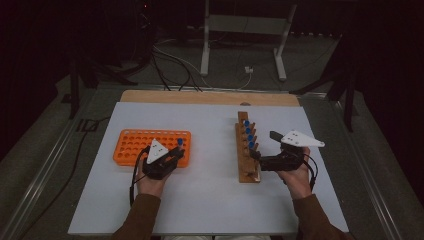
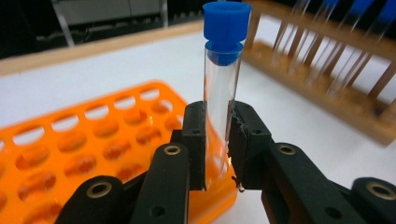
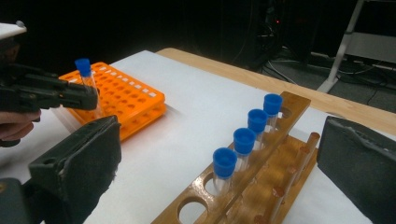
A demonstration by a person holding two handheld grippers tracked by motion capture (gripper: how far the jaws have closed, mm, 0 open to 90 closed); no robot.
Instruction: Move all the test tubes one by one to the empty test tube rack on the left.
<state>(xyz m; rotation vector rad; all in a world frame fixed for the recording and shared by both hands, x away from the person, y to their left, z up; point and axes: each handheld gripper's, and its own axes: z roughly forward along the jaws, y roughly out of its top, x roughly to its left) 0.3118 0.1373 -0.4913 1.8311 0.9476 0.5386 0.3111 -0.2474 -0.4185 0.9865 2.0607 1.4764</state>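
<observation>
My left hand-held gripper [image 2: 217, 140] is clamped on a clear test tube [image 2: 219, 93] with a blue cap [image 2: 225, 30]. The pads pinch the glass low down, so most of the tube and the cap stick up above the jaws, pretty much upright. Right under and just behind that hand-held gripper is the orange rack [image 2: 70, 140], and the tube's bottom end sits over the rack's near corner; can't tell if it's actually down in a hole. In the high view the same left hand-held gripper [image 1: 172, 152] hangs over the right end of the orange rack [image 1: 130, 145].

My right hand-held gripper [image 3: 219, 172] is spread wide with nothing in it, pads well apart, one on each side of the wooden rack [image 3: 261, 186]. Straight ahead between the jaws there's a row of four blue-capped tubes [image 3: 245, 140] standing in that rack's holes, with an empty hole nearest me. From the high view the right hand-held gripper [image 1: 260, 156] sits just to the right of the wooden rack [image 1: 247, 172], tips near its front half.

Both racks are on the white table [image 1: 210, 190], well apart from each other.
</observation>
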